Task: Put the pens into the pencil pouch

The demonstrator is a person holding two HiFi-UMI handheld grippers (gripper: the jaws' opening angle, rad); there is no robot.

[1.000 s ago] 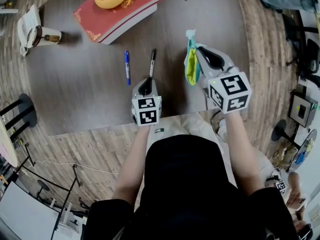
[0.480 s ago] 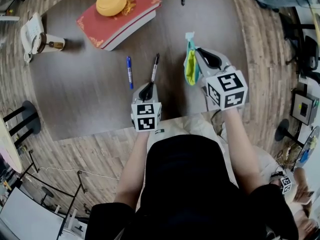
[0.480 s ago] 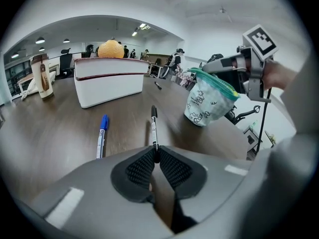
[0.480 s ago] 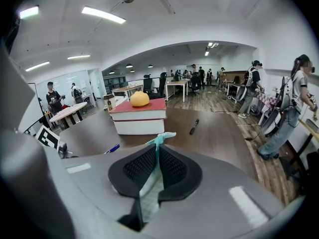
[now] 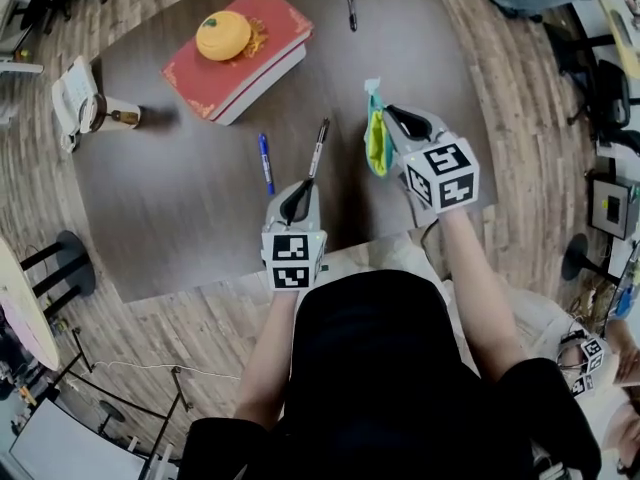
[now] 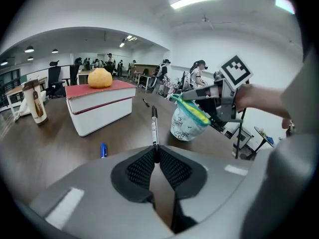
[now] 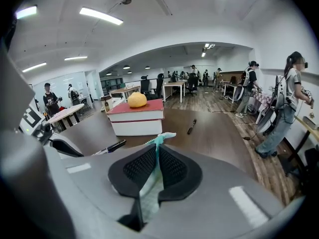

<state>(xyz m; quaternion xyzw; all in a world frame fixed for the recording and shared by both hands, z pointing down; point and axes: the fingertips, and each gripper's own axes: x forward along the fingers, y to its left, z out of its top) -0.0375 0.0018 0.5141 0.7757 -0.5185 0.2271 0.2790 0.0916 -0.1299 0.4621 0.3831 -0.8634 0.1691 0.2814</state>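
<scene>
**Three pens in view, one pinched in the left jaws**

One black pen (image 6: pixel 154 128) is clamped by its near end between the pads of the left gripper (image 6: pixel 156 156), low and centre in the left gripper view. Its capped tip points up the frame, clear of the dark table (image 5: pixel 180 208). Over on the right of the head view, the right gripper (image 5: pixel 386 115) is clenched on the teal-edged rim of the pencil pouch (image 5: pixel 376 138). The fabric is squeezed flat between its pads, and the pouch hangs just beside the held pen. The pouch mouth gapes toward the left, showing yellow lining; whatever lies inside can't be made out from any view.

Left of the held pen, a blue pen (image 5: pixel 265 163) lies flat on the table. Another black pen (image 5: pixel 351 8) lies at the top edge of the head view, well apart from both grippers. In the upper left, a red book (image 5: pixel 250 63) carries a round orange object (image 5: pixel 223 35) on its cover.
</scene>
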